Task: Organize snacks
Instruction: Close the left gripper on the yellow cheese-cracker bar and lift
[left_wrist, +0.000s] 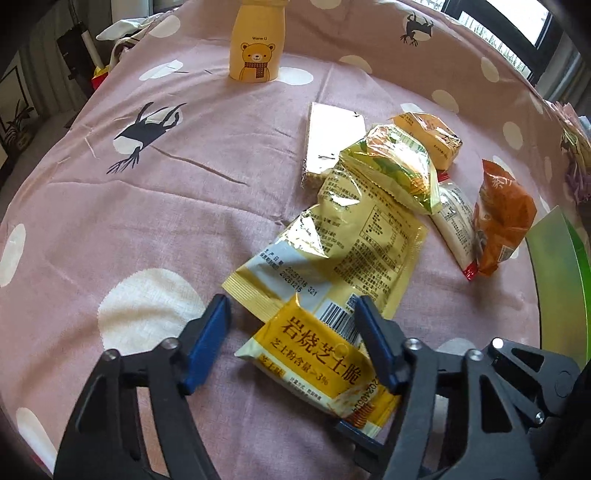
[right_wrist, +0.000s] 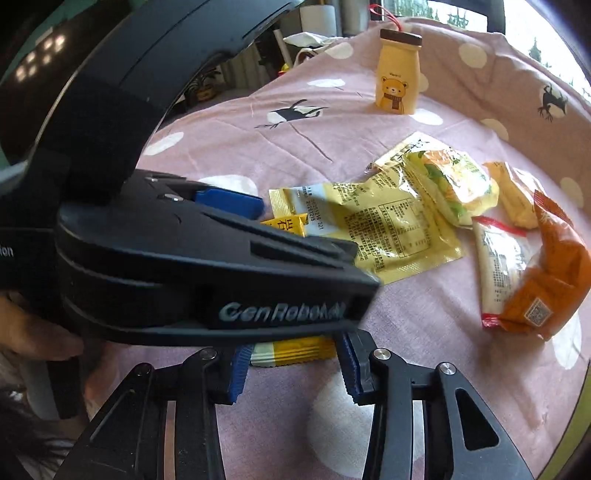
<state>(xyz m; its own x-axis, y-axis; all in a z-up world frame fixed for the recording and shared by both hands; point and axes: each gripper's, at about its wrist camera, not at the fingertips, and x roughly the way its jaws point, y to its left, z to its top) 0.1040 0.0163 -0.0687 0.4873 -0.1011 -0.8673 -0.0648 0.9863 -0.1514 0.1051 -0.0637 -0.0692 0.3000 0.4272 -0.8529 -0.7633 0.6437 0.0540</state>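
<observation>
A small yellow snack packet (left_wrist: 317, 362) with dark lettering lies on the pink cloth, its top corner over a large pale-yellow packet (left_wrist: 343, 251). My left gripper (left_wrist: 290, 300) straddles the small packet. Its right pad touches the packet's edge, while the left pad (left_wrist: 208, 343) stands clear of it. In the right wrist view the left gripper's black housing (right_wrist: 207, 280) covers most of the small packet (right_wrist: 295, 352). My right gripper (right_wrist: 293, 347) holds the packet's near end, with both blue pads against its sides. One right fingertip (left_wrist: 354, 437) shows under the packet.
Behind lie a green-yellow packet (left_wrist: 399, 170), a yellow one (left_wrist: 432, 136), a white wafer block (left_wrist: 328, 140), a white packet with red ends (left_wrist: 454, 225) and an orange bag (left_wrist: 502, 221). A yellow bear bottle (left_wrist: 256, 44) stands far back. A green rim (left_wrist: 554, 251) curves at the right.
</observation>
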